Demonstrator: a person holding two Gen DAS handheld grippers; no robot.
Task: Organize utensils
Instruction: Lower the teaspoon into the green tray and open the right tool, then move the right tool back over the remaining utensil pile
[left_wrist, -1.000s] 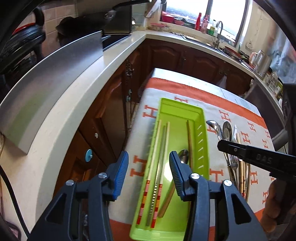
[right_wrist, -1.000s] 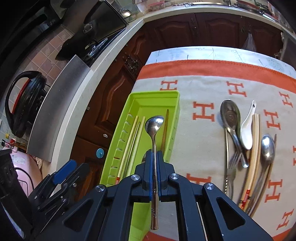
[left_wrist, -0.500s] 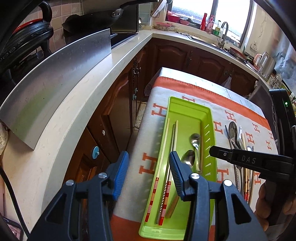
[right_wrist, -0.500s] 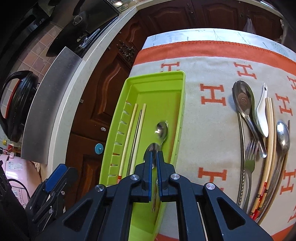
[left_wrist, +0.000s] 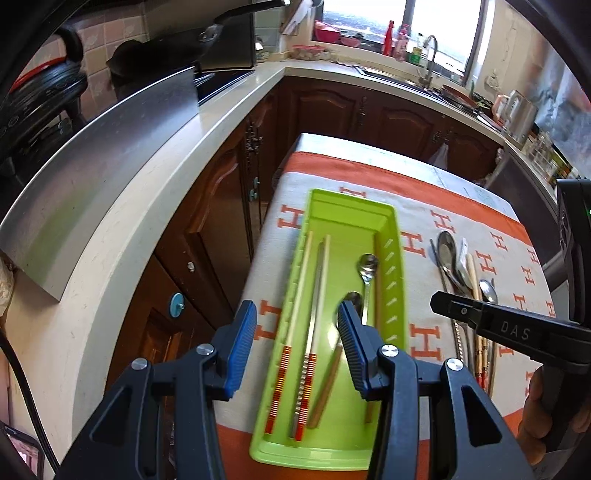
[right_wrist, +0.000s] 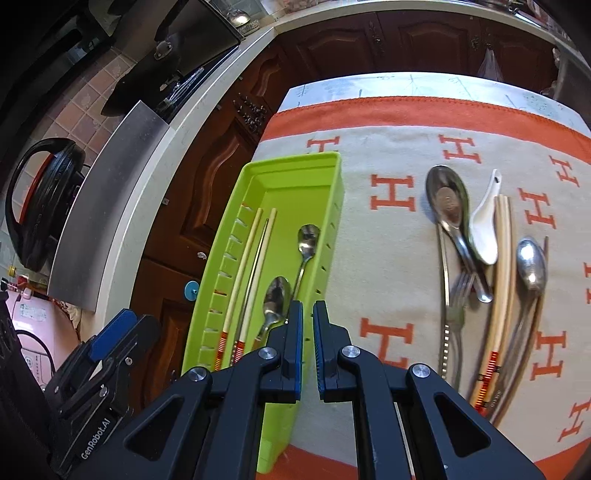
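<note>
A lime green tray (left_wrist: 351, 210) (right_wrist: 295, 162) lies on the orange-and-white cloth. It holds chopsticks (left_wrist: 303, 295) (right_wrist: 247, 266) with red-striped ends and two metal spoons (left_wrist: 367, 269) (right_wrist: 308, 236). My left gripper (left_wrist: 295, 325) is open and empty above the tray's near end. My right gripper (right_wrist: 307, 310) is slightly open and empty, over the tray's right wall; it also shows in the left wrist view (left_wrist: 436, 301). Right of the tray lie loose utensils: a large metal spoon (right_wrist: 447, 199), a white ceramic spoon (right_wrist: 484, 229), a fork (right_wrist: 454, 306), chopsticks (right_wrist: 502, 266) and another spoon (right_wrist: 530, 262).
A pale kitchen counter (left_wrist: 155, 184) with a steel panel (left_wrist: 103, 155) runs along the left, above dark wood cabinets (left_wrist: 221, 206). A black cooker (right_wrist: 44, 199) stands on the counter. A sink and window (left_wrist: 428, 74) are at the far end.
My right gripper let go of the metal spoon, which now lies in the tray, and its jaws have parted. Both grippers have drawn back and up a little.
</note>
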